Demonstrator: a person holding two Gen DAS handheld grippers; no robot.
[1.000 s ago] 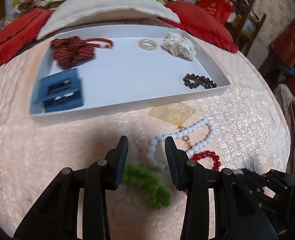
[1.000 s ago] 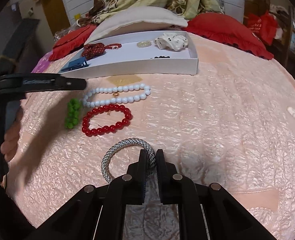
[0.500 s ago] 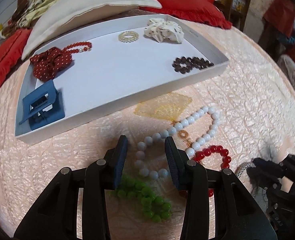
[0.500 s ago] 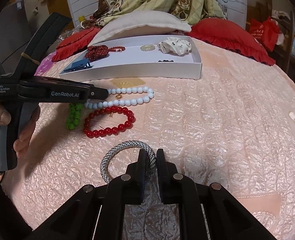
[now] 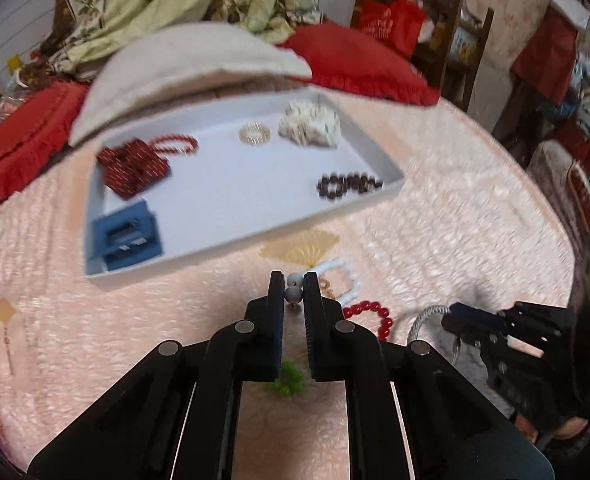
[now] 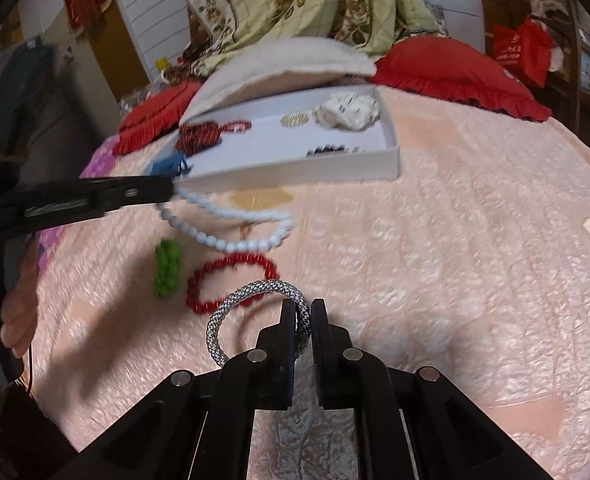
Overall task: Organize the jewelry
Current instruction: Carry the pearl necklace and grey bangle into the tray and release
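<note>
Both views are blurred, the tray contents most of all. In the left wrist view my own fingers cover most of the green beads (image 5: 286, 380) and part of the red bracelet (image 5: 369, 312). The dark beads (image 6: 332, 149) in the tray sit mostly behind its near wall in the right wrist view.

My left gripper (image 5: 294, 292) is closed on the white bead necklace (image 5: 341, 280); one bead sits pinched between the tips. In the right wrist view the strand hangs from those tips, lifted at that end, and trails down to the bedspread (image 6: 455, 260); where it touches down I cannot tell for blur.

My right gripper (image 6: 303, 322) is clamped on the grey woven bangle (image 6: 251, 296), gripping its right side; the loop stands out to the left, in front of the red bracelet. Whether the bangle is clear of the bedspread I cannot tell.

The surface is a pink textured bedspread. The white tray (image 5: 231, 248) lies toward its far edge and holds a blue clip (image 5: 129, 236) in the near left corner, a dark red scrunchie (image 5: 135, 168), a small gold ring (image 5: 254, 134), a white scrunchie (image 5: 309, 124) near the far right corner, and the dark beads by the right wall. A cream pillow (image 5: 191, 64), red cushions (image 5: 355, 60) and a floral blanket (image 6: 315, 0) lie behind the tray.
</note>
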